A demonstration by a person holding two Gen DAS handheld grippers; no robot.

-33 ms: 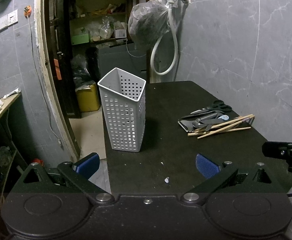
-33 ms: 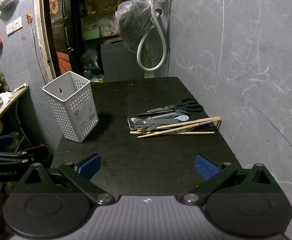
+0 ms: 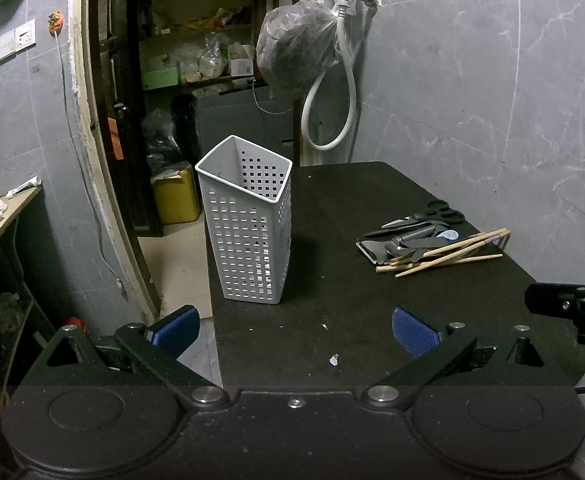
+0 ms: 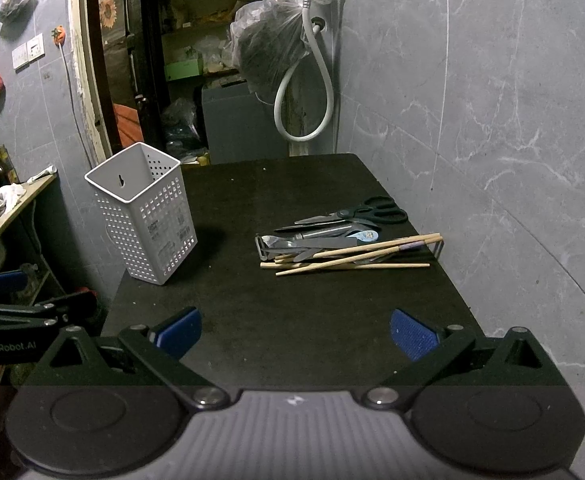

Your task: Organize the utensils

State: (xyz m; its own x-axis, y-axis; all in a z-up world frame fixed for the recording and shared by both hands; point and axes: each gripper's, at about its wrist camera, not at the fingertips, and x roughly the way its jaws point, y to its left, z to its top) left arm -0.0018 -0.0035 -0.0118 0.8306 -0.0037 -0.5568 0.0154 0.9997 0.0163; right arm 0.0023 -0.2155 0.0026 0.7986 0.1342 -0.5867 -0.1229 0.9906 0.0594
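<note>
**Both grippers wait over the table, nothing picked up**

Over the table's near left corner the left gripper (image 3: 294,326) hovers with its blue pads spread wide and nothing between them. Ahead of it, at about eleven o'clock, a white perforated caddy (image 3: 248,232) stands upright near the left edge of the black table (image 3: 372,320), with nothing visible inside. Further right, at about one o'clock from that gripper, the utensils lie in a loose heap: black-handled scissors (image 4: 366,211) at the far side, metal pieces and a peeler (image 4: 266,246) in the middle, wooden chopsticks (image 4: 356,254) crossing over them on the near side. The right gripper (image 4: 294,332) hangs over the near edge, jaws likewise wide apart and empty, the heap at its twelve o'clock, well apart from the caddy.
</note>
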